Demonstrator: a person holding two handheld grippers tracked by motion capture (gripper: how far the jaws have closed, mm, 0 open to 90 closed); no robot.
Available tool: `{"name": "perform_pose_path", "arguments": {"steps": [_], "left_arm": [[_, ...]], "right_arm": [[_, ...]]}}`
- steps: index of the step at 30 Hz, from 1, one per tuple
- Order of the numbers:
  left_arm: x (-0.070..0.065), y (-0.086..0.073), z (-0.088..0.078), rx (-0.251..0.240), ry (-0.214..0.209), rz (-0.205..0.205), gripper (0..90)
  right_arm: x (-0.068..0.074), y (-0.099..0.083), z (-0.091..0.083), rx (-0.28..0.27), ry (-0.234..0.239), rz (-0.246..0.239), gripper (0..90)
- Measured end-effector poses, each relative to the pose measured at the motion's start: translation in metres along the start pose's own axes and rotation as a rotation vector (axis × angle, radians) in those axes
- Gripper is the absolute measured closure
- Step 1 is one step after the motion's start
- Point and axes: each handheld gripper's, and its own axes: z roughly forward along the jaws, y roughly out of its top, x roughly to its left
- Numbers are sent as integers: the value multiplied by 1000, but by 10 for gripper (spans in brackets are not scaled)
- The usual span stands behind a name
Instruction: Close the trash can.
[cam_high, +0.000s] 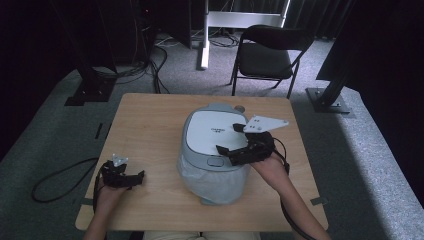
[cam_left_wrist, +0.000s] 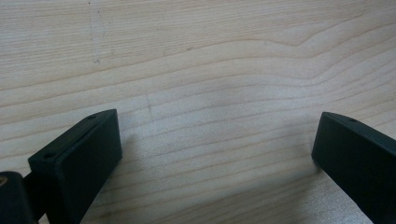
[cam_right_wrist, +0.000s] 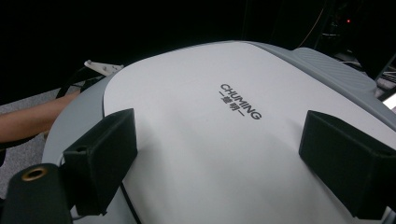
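Note:
A grey rice cooker (cam_high: 212, 150) with a white lid (cam_high: 210, 131) stands right of centre on the wooden table (cam_high: 150, 120). Its lid (cam_right_wrist: 201, 154) carries the word CHUMING. My right gripper (cam_high: 228, 138) hovers over the lid's right side, open, its jaws wide apart with the lid between and below them (cam_right_wrist: 217, 140); I cannot tell whether they touch it. My left gripper (cam_high: 134, 178) rests low at the table's front left, open over bare wood (cam_left_wrist: 217, 140). In the right gripper view, the other forearm (cam_right_wrist: 32, 119) shows beyond the cooker.
A small latch button (cam_high: 216, 161) sits at the cooker's front edge. A black folding chair (cam_high: 270, 55) stands behind the table, with dark stands and cables (cam_high: 145, 60) on the carpet. A cable (cam_high: 60, 180) loops off the table's left side.

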Motion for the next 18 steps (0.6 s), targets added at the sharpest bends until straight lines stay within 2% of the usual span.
{"name": "perform_pose_path", "arguments": {"steps": [6,7,8,18], "left_arm": [[0,0,0,0,0,-1,16],[0,0,0,0,0,0,16],[0,0,0,1,0,-1,16],[0,0,0,0,0,-1,16]], "right_arm": [[0,0,0,-2,-2,-2,109],[3,0,2,20,-21,-28,108],[3,0,2,19,-20,-25,108],[3,-5,-2,-38,-30,-22,107]]}}
